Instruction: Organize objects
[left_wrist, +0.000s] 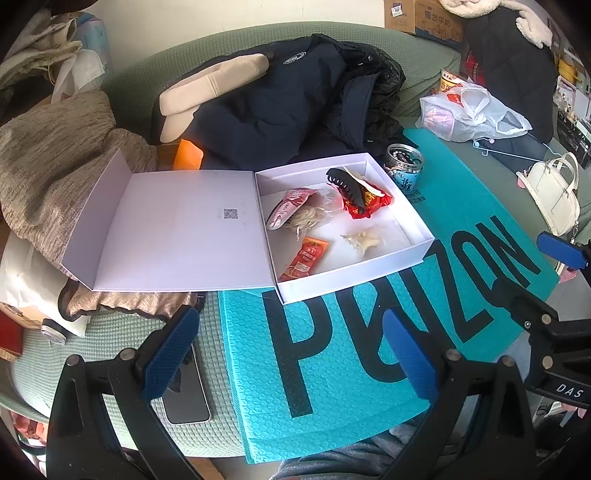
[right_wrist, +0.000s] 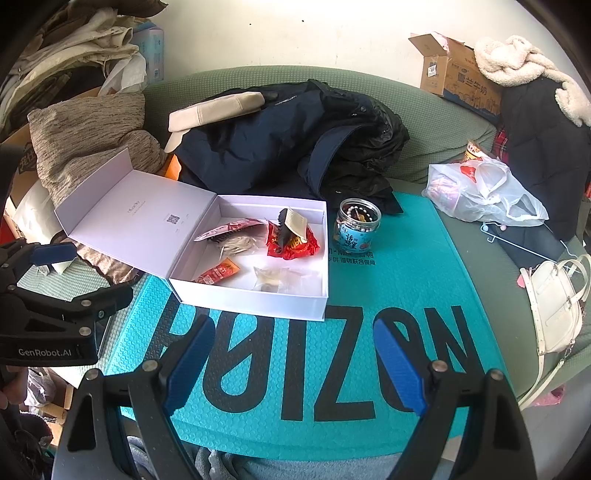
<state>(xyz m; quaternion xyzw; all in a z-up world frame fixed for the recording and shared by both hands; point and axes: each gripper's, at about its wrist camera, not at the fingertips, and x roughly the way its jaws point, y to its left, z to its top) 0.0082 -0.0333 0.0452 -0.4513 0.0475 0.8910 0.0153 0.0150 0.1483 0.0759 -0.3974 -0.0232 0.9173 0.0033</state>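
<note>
You've got a green sofa (right_wrist: 424, 122) with a dark jacket (right_wrist: 295, 136) dumped across the back, and a teal bubble mailer (right_wrist: 406, 295) spread flat on the seat in front. On that mailer sits the white box (right_wrist: 258, 299), lid flipped open to your left. Just beside its right wall stands a little jar (right_wrist: 357, 225) full of beads. Inside the box: a red snack packet (right_wrist: 295, 245) with a black hair claw (right_wrist: 284, 230) lying on it, plus an orange sauce sachet (right_wrist: 218, 273). Your left gripper (left_wrist: 291, 354) and right gripper (right_wrist: 295, 365) both hover over the mailer, blue pads spread wide, nothing between them.
</note>
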